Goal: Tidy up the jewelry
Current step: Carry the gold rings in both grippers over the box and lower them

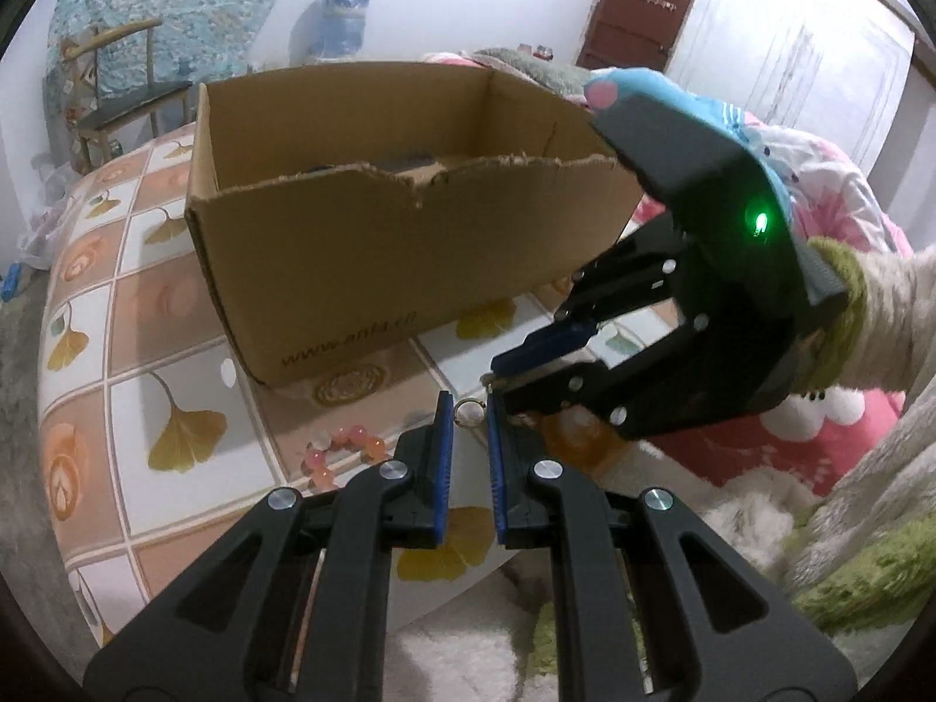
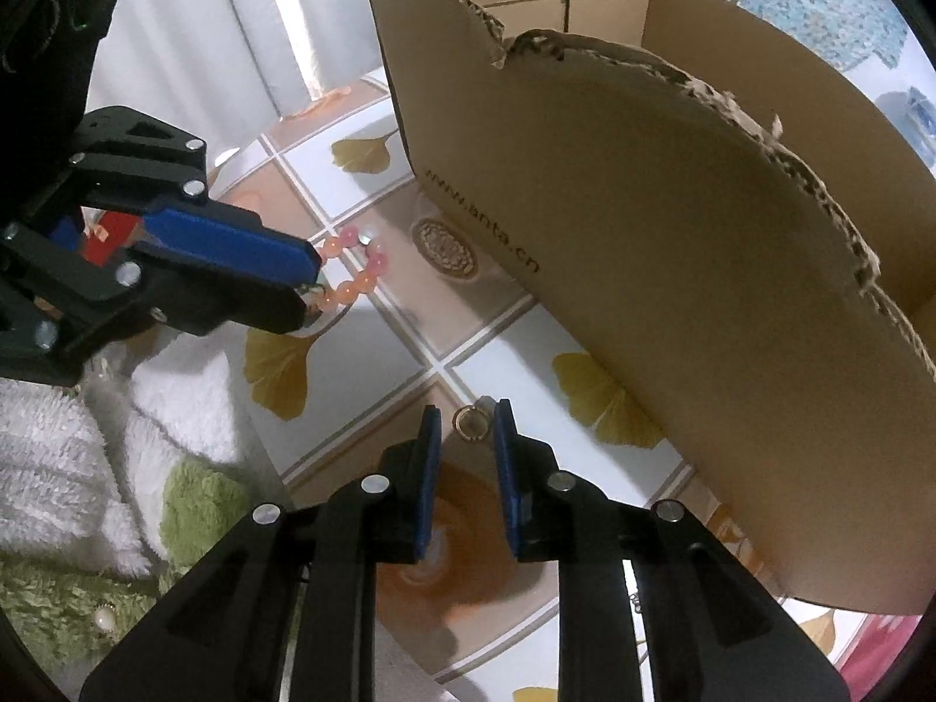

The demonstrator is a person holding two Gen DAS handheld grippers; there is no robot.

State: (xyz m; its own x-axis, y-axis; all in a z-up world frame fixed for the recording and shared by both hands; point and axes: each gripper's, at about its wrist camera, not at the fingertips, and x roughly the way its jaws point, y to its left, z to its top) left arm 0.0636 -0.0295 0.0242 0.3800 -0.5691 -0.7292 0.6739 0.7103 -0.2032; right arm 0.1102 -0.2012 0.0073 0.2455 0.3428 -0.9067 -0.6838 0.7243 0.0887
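The ring [image 2: 471, 425] lies on the desk [image 2: 515, 351], between the right hand-held gripper's [image 2: 468, 427] narrow, unclamped jaws. The bead bracelet [image 2: 357, 275] lies nearby, at the tips of the left hand-held gripper [image 2: 310, 286], likewise narrow and empty. Neither piece has reached the box [image 1: 351, 245] yet; both remain to stow.

Two grippers are showing, the left gripper [image 2: 313, 286] and the right gripper [image 2: 466, 409], each with two blue pads. One box [image 1: 374, 245] is sitting on one table [image 1: 175, 362]. One ring [image 2: 471, 425] and one bracelet [image 2: 357, 281] are lying there. One water jug [image 1: 345, 17] is standing behind.
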